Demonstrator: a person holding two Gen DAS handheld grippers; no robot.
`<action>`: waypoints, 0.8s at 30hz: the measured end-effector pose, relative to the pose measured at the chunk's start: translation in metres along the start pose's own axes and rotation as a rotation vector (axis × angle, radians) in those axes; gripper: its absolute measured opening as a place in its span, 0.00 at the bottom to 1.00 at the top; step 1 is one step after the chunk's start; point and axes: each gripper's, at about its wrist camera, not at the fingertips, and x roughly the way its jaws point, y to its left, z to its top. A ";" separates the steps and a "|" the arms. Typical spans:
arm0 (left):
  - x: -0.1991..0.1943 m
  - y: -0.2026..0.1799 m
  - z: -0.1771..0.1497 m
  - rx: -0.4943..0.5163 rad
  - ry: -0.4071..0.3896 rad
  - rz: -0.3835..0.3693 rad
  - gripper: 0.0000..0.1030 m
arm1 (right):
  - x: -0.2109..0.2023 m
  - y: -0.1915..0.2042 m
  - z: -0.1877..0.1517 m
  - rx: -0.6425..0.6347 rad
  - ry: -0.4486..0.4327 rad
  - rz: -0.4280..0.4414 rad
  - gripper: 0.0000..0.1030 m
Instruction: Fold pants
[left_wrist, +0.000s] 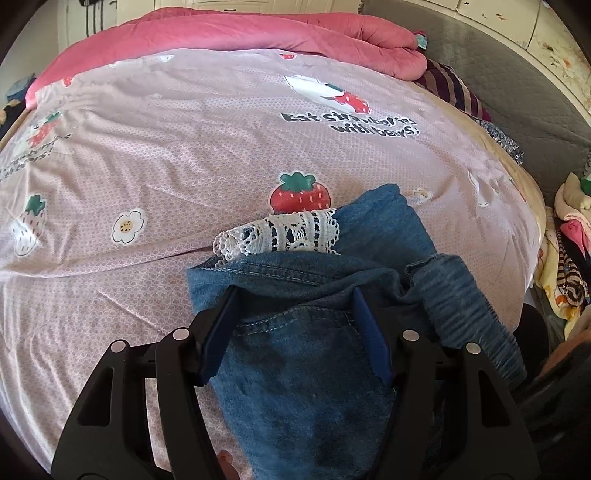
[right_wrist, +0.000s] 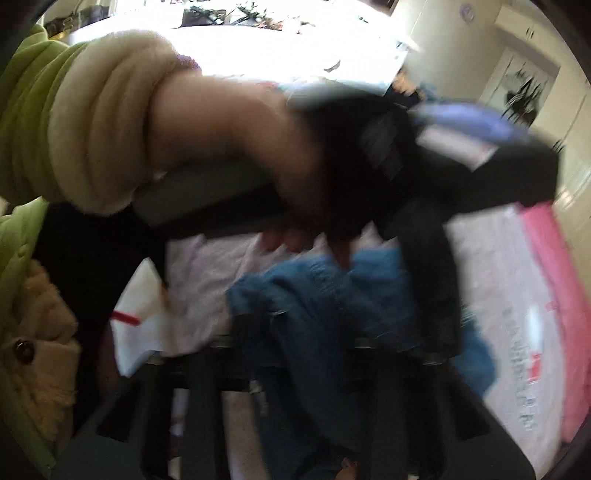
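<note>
Lying bunched at lower centre of the left view on the bedsheet (left_wrist: 147, 155), the pants (left_wrist: 295, 350) run away toward the lace cuff (left_wrist: 280, 232). Left gripper (left_wrist: 295, 295) spread apart astride them, nearer. Right gripper (right_wrist: 295, 332) blurred; cannot tell its state.

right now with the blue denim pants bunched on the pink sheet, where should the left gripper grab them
Take the stitched waistband edge of the blue denim pants, coming from the near side. The left gripper is open and already straddles it, and that hem is a firm, flat, thick fold, unlike the white lace cuff.
</note>
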 end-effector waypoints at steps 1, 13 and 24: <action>0.000 0.001 0.000 -0.002 -0.001 -0.002 0.53 | -0.003 0.007 -0.006 -0.012 -0.010 0.037 0.08; 0.005 0.000 -0.002 -0.018 -0.025 0.008 0.55 | -0.015 0.010 -0.050 0.178 -0.097 0.065 0.06; -0.010 -0.003 -0.006 -0.046 -0.081 0.027 0.55 | -0.053 0.017 -0.077 0.443 -0.234 0.123 0.06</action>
